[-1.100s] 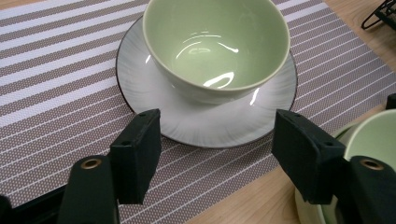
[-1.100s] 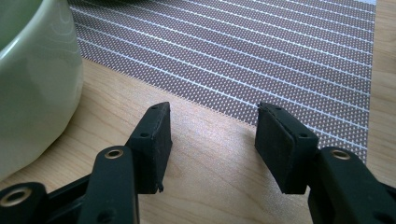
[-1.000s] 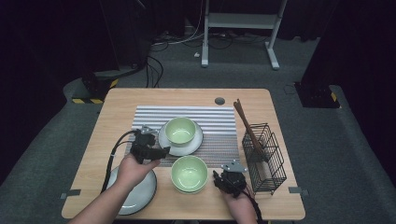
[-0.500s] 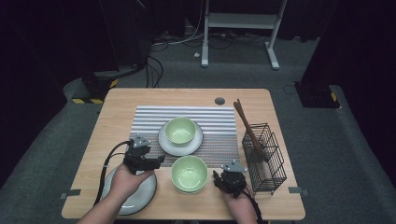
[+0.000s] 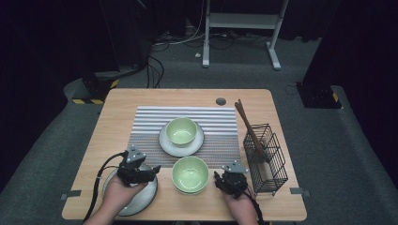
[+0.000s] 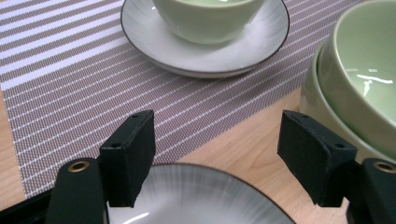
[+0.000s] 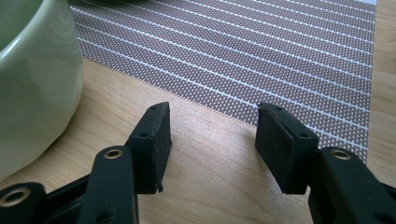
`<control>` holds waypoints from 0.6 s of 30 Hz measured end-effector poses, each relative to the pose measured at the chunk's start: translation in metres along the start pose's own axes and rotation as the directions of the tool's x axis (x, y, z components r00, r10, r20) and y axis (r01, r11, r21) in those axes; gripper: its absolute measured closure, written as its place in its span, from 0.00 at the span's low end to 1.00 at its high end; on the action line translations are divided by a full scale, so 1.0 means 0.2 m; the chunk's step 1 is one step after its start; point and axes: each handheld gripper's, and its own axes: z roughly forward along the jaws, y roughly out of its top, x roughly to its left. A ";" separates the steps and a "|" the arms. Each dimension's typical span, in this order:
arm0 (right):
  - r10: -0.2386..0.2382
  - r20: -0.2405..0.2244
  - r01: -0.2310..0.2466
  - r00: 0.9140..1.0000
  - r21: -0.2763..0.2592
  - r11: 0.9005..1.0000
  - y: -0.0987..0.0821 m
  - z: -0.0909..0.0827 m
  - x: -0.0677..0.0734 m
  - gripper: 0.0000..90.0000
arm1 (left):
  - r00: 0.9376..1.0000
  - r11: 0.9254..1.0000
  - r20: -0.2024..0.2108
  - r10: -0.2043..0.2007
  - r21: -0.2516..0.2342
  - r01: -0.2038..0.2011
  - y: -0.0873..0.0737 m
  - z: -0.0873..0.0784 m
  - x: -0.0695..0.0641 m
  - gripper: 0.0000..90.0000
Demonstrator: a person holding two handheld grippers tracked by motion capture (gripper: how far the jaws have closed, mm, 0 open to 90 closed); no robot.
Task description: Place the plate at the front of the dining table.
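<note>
— What is the left gripper [image 5: 152,169] over?

— A grey plate [image 5: 141,199] at the near left corner of the bench [image 5: 117,117]. It is round and shallow, pale grey with fine streaks running out from the middle and a thin dark rim. In the left gripper view that rim [image 6: 205,170] curves just under the two black pads, and the glaze catches the light.

— Does the gripper hold it?

— No. Its jaws stand wide apart with nothing between them but the plate's far edge and bare wood below.

— What lies next to the plate?

— Just to its right, stacked green bowls [image 5: 190,174], one nested in another. Beyond, on a striped mat [image 5: 145,122], a second grey plate [image 5: 166,143] carries another green bowl [image 5: 181,131].

— And the right gripper [image 5: 224,180]?

— It rests low on the bench right of the stacked bowls, jaws spread wide and empty; its own view shows wood and the mat's edge [image 7: 280,70] between the pads. A black wire basket [image 5: 267,164] with brown sticks [image 5: 248,126] stands just to its right.
</note>
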 end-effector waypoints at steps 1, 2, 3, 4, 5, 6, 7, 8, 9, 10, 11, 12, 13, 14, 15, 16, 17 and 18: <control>-0.002 0.001 0.002 1.000 0.000 1.000 0.00 0.00 0.00 0.50 | 1.000 1.000 -0.001 0.002 -0.002 -0.002 -0.01 0.00 0.00 0.31; -0.003 0.001 0.003 1.000 0.000 1.000 0.00 0.00 0.00 0.50 | 1.000 1.000 -0.007 0.007 -0.002 -0.007 -0.03 0.00 0.00 0.31; -0.003 0.001 0.003 1.000 0.001 1.000 0.00 0.00 0.00 0.50 | 1.000 1.000 -0.008 0.011 -0.001 -0.011 -0.04 -0.01 0.00 0.31; -0.003 0.001 0.003 1.000 0.001 1.000 0.00 0.00 0.00 0.50 | 1.000 1.000 -0.010 0.011 -0.001 -0.011 -0.06 -0.01 0.00 0.31; -0.004 0.001 0.004 1.000 0.000 1.000 0.00 0.00 0.00 0.50 | 1.000 1.000 -0.010 0.013 -0.003 -0.013 -0.07 -0.01 0.01 0.31; -0.004 0.001 0.004 1.000 0.000 1.000 0.00 0.00 0.00 0.50 | 1.000 1.000 -0.008 0.016 -0.004 -0.016 -0.08 -0.02 0.01 0.31; -0.004 0.001 0.004 1.000 0.000 1.000 0.00 0.00 0.00 0.50 | 1.000 1.000 -0.009 0.017 -0.005 -0.017 -0.09 -0.02 0.01 0.31; -0.006 -0.001 0.006 1.000 0.000 1.000 0.00 0.00 0.00 0.49 | 1.000 1.000 -0.008 0.019 -0.006 -0.019 -0.10 -0.02 0.01 0.31; -0.003 -0.002 0.003 1.000 0.002 1.000 0.00 0.00 0.00 0.49 | 1.000 1.000 -0.010 0.021 -0.010 -0.021 -0.11 -0.03 0.01 0.31; -0.003 -0.003 0.003 1.000 0.003 1.000 0.00 0.00 0.00 0.49 | 1.000 1.000 -0.008 0.019 -0.014 -0.019 -0.12 -0.03 0.01 0.31; -0.003 -0.003 0.003 1.000 0.003 1.000 0.00 0.00 0.00 0.49 | 1.000 1.000 -0.009 0.017 -0.017 -0.018 -0.12 -0.03 0.01 0.31; -0.003 -0.004 0.003 1.000 0.003 1.000 0.00 0.00 0.00 0.49 | 1.000 1.000 -0.007 0.018 -0.021 -0.019 -0.13 -0.04 0.01 0.31; -0.003 -0.003 0.003 1.000 0.003 1.000 0.00 0.00 0.00 0.49 | 1.000 1.000 -0.004 0.014 -0.024 -0.014 -0.14 -0.04 0.01 0.31; -0.003 -0.003 0.004 1.000 0.002 1.000 0.00 0.00 0.00 0.49 | 1.000 0.999 -0.001 0.010 -0.030 -0.010 -0.14 -0.04 0.02 0.31; -0.003 -0.003 0.003 1.000 0.002 1.000 0.00 0.00 0.00 0.49 | 1.000 0.999 0.006 0.006 -0.032 -0.006 -0.15 -0.04 0.02 0.31; -0.003 -0.003 0.003 1.000 0.003 1.000 0.00 0.00 0.00 0.49 | 1.000 0.999 0.012 0.010 -0.037 -0.010 -0.16 -0.05 0.02 0.31; -0.002 -0.003 0.002 1.000 0.003 1.000 0.00 0.00 0.00 0.49 | 1.000 0.999 0.023 0.012 -0.041 -0.011 -0.16 -0.05 0.03 0.31; -0.003 -0.004 0.003 1.000 0.003 1.000 0.00 0.00 0.00 0.49 | 1.000 0.999 0.025 0.016 -0.040 -0.015 -0.17 -0.05 0.03 0.31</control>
